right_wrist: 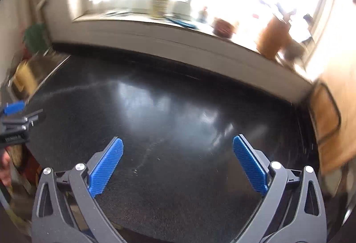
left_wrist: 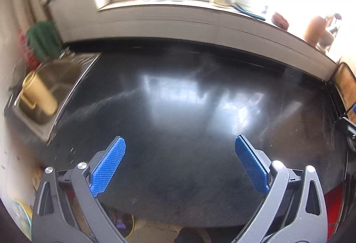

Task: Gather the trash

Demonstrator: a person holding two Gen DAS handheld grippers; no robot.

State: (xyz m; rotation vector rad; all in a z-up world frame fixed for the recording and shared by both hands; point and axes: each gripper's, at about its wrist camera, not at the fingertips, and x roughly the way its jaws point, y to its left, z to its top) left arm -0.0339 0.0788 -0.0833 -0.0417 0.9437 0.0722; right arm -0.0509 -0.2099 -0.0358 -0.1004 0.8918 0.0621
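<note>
- The left claw point(left_wrist: 180, 163) is spread wide with nothing between its blue pads point(left_wrist: 109, 167).
- It hangs over a shiny black counter point(left_wrist: 178, 98), and the counter fills the space in front of it.
- The right claw point(right_wrist: 178, 163) is spread wide too, and it grips nothing.
- It also hangs over the same black counter point(right_wrist: 178, 109).
- No trash can be made out in either view; both pictures are blurry, so small bits are hard to tell.
- A thin pale streak point(right_wrist: 144, 156) runs along the counter just ahead of the right claw, between its two pads.
- To the far left of the left claw sits a metal sink point(left_wrist: 53, 91) set into the counter.
- A yellow jug point(left_wrist: 39, 96) lies inside the sink.
- A green thing point(left_wrist: 43, 39) stands behind the sink, by the wall.
- Straight ahead of both claws, past the counter, is a long window ledge point(left_wrist: 200, 14) with bright light above it.
- A bottle point(right_wrist: 160, 4) stands on the ledge, ahead of the right claw.
- A brown pot point(right_wrist: 272, 39) sits on the ledge, ahead and to the right.
- A wooden board point(right_wrist: 326, 114) leans at the right end of the counter.
- In the right claw's view, the left claw point(right_wrist: 16, 118) peeks in at the far left edge.
</note>
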